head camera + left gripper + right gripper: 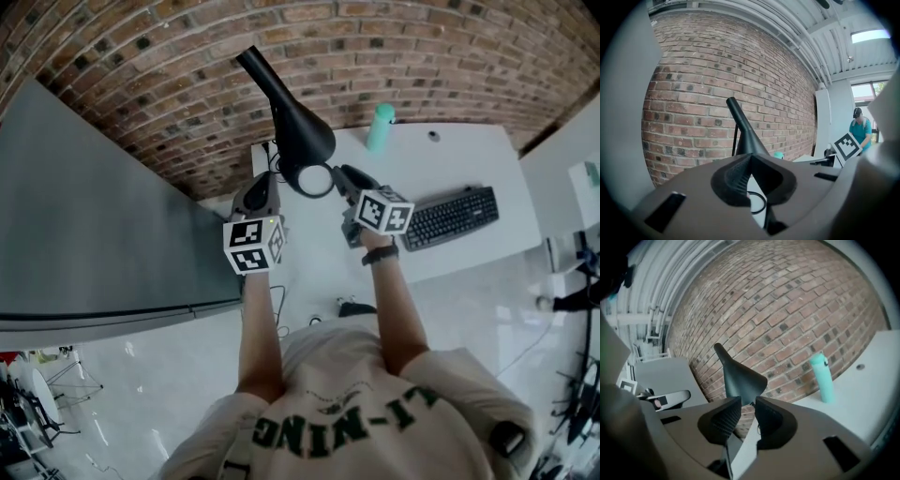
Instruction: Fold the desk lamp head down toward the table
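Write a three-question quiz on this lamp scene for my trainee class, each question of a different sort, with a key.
1. True or false: the desk lamp head already rests on the table.
2. Multiple choice: the bottle by the brick wall is A red, B teal, C yellow.
3. Fill in: in the head view, the keyboard lies to the ____ of the desk lamp head.
Key: 1 false; 2 B; 3 right.
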`<state>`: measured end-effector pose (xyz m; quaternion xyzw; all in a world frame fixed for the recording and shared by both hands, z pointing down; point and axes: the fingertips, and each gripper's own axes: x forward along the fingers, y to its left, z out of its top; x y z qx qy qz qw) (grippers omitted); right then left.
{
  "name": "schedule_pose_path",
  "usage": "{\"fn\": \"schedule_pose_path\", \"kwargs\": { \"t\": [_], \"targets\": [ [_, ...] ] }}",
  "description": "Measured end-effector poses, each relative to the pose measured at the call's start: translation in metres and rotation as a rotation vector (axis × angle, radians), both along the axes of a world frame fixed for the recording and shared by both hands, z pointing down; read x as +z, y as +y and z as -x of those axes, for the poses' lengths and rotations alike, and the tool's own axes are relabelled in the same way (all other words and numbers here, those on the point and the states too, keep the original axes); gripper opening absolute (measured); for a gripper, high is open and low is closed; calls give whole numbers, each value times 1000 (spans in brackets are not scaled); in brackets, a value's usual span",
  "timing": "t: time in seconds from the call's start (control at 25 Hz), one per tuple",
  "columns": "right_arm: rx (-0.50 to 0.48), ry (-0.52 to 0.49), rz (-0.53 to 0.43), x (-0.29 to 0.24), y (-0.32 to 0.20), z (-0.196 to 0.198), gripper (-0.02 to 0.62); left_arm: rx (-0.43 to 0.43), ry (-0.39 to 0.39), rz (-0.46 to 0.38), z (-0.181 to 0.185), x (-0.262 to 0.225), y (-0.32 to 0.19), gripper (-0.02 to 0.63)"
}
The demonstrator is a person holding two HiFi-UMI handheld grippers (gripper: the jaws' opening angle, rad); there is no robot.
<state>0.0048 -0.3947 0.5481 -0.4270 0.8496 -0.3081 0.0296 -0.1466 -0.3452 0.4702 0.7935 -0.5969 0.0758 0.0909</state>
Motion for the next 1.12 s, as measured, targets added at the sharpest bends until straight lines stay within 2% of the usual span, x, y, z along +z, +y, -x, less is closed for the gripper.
{"fn": "schedule_pose_path", "kwargs": {
  "t": [0.24,0.44,0.72,1.12],
  "targets": [
    [113,213,-175,-46,12,-32,77,46,-10,-71,-19,-31,10,-6],
    [168,309,-295,-87,24,-44,60,72,-6,-106,-29,-49,20,-6],
    [193,338,-381,-119,39,-40,10,83,-17,-153,-32,-71,29,-6],
    [167,345,-388,-124,50,-32,5,97,-20,-151,-40,-70,31,-6]
  ]
}}
